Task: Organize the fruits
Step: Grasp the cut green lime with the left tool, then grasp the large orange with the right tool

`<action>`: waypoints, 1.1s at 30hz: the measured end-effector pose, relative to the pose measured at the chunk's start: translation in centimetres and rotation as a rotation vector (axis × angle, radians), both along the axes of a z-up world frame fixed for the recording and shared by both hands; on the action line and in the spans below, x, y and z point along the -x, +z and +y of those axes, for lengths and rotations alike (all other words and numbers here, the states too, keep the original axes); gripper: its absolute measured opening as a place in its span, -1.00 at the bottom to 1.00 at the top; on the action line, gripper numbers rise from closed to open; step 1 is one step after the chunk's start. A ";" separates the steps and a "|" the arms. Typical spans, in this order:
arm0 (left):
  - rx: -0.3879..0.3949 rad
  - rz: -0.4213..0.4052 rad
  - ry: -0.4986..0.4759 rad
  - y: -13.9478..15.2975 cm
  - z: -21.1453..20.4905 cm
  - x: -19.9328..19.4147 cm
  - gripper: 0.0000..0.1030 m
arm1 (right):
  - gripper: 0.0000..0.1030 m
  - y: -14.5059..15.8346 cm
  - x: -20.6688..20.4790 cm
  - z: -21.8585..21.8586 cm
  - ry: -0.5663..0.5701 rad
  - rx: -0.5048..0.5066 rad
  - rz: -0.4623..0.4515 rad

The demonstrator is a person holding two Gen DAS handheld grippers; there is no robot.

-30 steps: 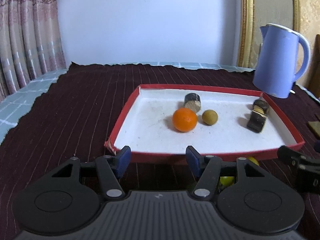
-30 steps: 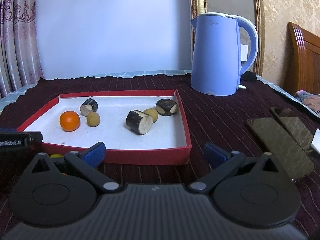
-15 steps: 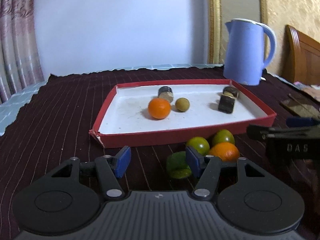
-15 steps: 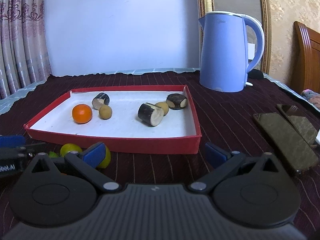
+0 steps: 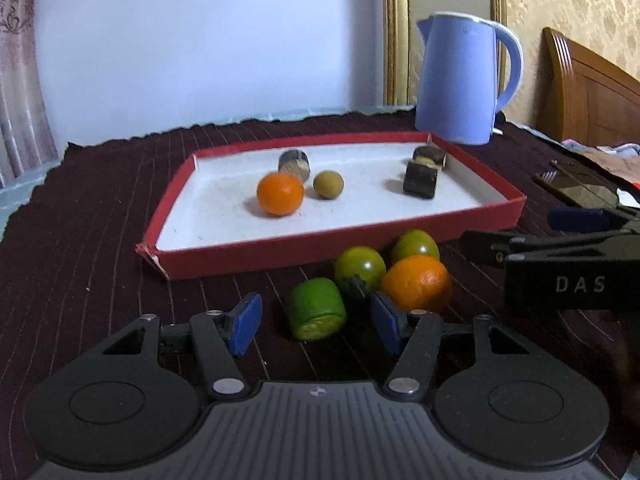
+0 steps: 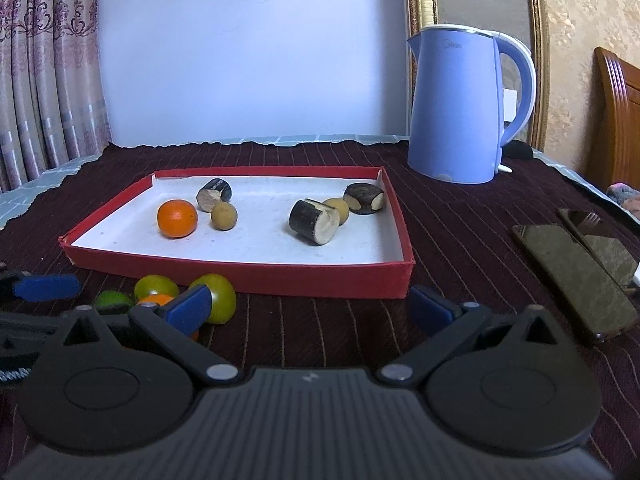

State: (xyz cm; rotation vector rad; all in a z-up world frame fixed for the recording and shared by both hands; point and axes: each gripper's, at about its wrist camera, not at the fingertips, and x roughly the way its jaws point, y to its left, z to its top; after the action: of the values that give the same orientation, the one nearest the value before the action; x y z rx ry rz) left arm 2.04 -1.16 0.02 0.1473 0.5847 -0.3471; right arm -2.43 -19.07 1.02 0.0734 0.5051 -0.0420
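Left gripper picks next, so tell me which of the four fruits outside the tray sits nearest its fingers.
The cut lime, lying between the open left gripper fingers. The two green tomatoes and the orange sit farther back toward the red tray.

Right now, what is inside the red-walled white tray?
The red-walled white tray holds one round orange fruit, two small tan round fruits and three dark-skinned cut cylinders. One tan fruit sits half hidden behind a cylinder.

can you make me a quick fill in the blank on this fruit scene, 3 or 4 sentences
1. The small orange lies inside the red ___.
2. The lime lies on the cloth between the open fingers of the ___ gripper.
3. The kettle is coloured ___.
4. Outside the tray lie ___ fruits.

Missing words: tray; left; blue; four
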 end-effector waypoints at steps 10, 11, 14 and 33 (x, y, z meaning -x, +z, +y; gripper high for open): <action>0.027 0.044 0.034 -0.6 0.1 -1.8 -0.21 | 1.00 -0.1 0.3 -0.4 0.022 -0.047 -0.008; 0.032 0.043 0.025 -0.6 0.1 -1.7 -0.33 | 1.00 -0.1 0.3 -0.3 0.021 -0.042 -0.009; 0.030 0.033 0.019 -0.5 0.0 -1.5 -0.37 | 1.00 -0.1 0.5 0.4 0.038 -0.004 -0.003; 0.028 0.008 0.173 -0.2 2.8 -1.5 -0.37 | 0.60 0.1 1.3 4.8 0.266 0.073 0.032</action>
State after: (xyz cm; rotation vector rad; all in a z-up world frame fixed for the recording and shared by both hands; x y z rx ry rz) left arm 3.50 1.64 -0.14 0.0675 0.5960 -0.1879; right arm -3.72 -14.23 1.09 -0.0659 0.5416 0.1987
